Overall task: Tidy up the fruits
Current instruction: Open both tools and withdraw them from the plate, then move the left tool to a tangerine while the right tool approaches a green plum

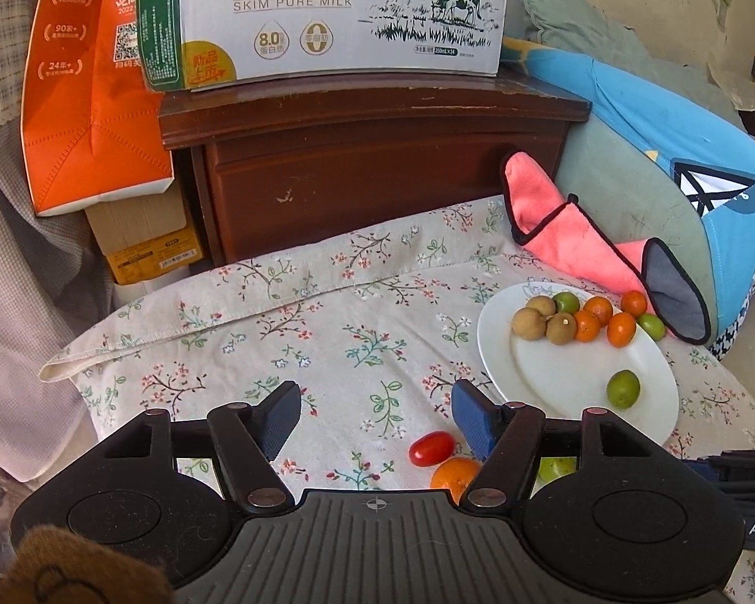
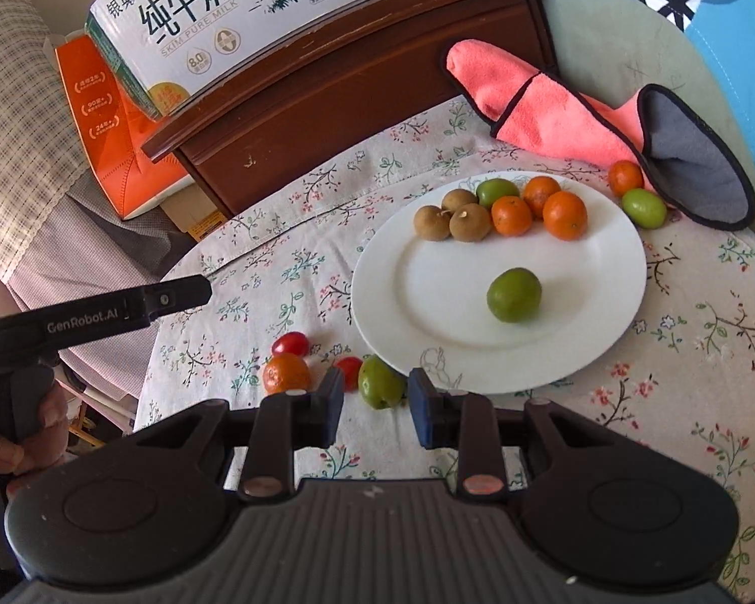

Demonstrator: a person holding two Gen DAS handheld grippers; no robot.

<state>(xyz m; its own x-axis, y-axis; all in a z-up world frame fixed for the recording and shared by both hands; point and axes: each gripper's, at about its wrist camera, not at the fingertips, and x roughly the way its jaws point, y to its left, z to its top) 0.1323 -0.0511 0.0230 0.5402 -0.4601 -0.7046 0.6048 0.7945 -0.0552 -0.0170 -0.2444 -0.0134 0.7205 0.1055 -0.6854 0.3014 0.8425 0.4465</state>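
Observation:
A white plate on the flowered cloth holds three brown longans, three oranges and two green fruits, one alone near the middle. On the cloth in front lie a cherry tomato, a second tomato, an orange and a green fruit. My left gripper hangs open and empty left of the plate. My right gripper stands with a narrow gap, nothing pressed; the green fruit lies just beyond its tips.
An orange and a green fruit lie behind the plate by a pink cloth. A brown nightstand carries a milk box. An orange bag stands left, a blue cushion right.

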